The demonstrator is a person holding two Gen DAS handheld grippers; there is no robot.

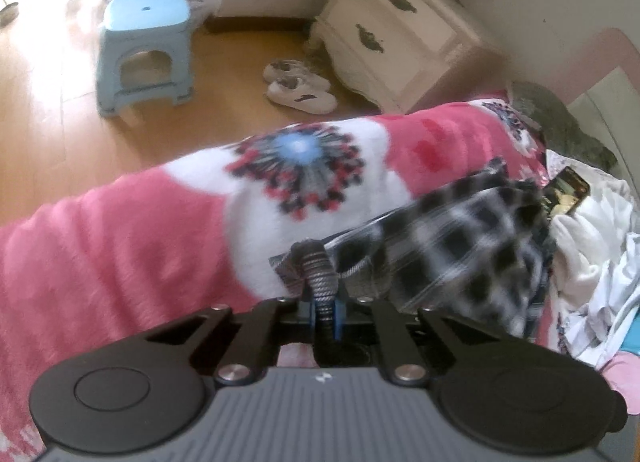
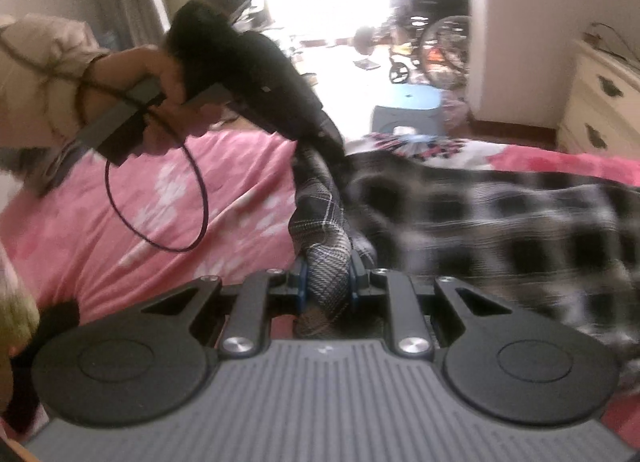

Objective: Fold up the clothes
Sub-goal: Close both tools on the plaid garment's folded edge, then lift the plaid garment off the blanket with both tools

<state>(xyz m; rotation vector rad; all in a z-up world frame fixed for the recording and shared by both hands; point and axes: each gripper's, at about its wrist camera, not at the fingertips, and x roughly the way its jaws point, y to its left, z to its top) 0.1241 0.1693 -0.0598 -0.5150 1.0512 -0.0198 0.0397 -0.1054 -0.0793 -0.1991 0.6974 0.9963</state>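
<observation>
Over the pink flowered bed (image 2: 132, 202), the black-and-white checked cotton garment (image 2: 500, 222) hangs stretched: left gripper (image 1: 326, 312) fingers pinch one bunched corner, right gripper (image 2: 327, 282) fingers clamp another, apparently spreading it flat for folding.

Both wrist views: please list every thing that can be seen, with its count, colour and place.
plaid garment: one, black and white, on the bed, held by both grippers
blanket: one, pink and white with a flower pattern, over the bed
stool: one, light blue, on the wooden floor
shoes: two, white, on the floor beside the nightstand
nightstand: one, cream, against the wall
wheelchair: one, dark, near the bright doorway
white clothes: a pile, right of the garment
left gripper: black, shut on the garment
right gripper: black, shut on the garment
</observation>
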